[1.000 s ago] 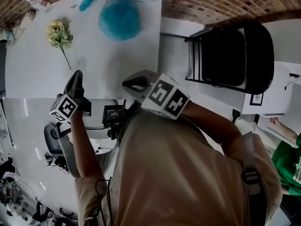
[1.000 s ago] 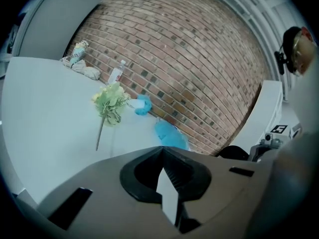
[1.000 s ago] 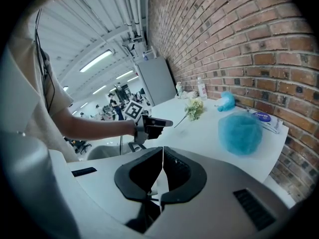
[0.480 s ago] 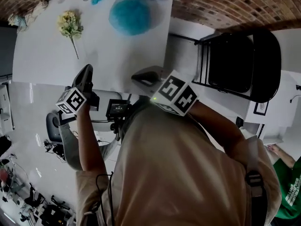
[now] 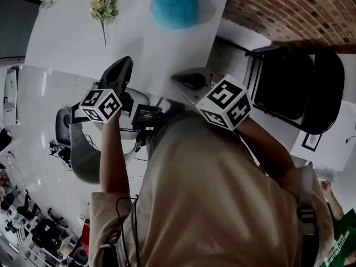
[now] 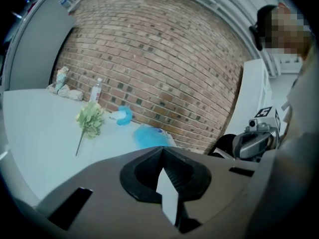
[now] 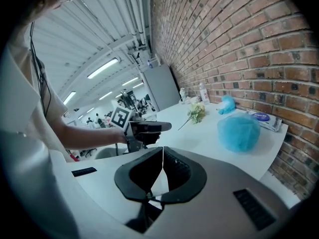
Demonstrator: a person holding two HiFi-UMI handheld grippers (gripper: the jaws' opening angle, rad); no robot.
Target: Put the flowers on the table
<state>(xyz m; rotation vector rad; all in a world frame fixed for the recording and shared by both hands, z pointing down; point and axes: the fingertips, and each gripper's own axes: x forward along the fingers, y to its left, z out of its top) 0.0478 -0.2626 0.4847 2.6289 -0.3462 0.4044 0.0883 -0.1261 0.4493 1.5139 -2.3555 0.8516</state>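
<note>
A yellow-green bunch of flowers (image 5: 103,5) lies on the white table (image 5: 61,43) toward its far left, its thin stem pointing at me; the bunch also shows in the left gripper view (image 6: 89,118) and the right gripper view (image 7: 197,111). My left gripper (image 5: 123,63) hovers at the table's near edge, short of the stem and to its right, its jaws shut with nothing between them (image 6: 161,149). The right gripper (image 5: 177,78) is held beside it over the same edge, also shut and empty (image 7: 163,150).
A fluffy blue ball (image 5: 174,6) sits far right on the table, near a smaller blue item (image 6: 123,114), a bottle (image 6: 96,89) and the brick wall (image 7: 239,39). A black chair (image 5: 292,88) stands right of the table. A small screen device (image 5: 146,116) sits below the edge.
My left gripper has lifted and drawn back to the right, away from the flower's stem end. The right gripper has barely shifted. The flowers stay flat on the table.
</note>
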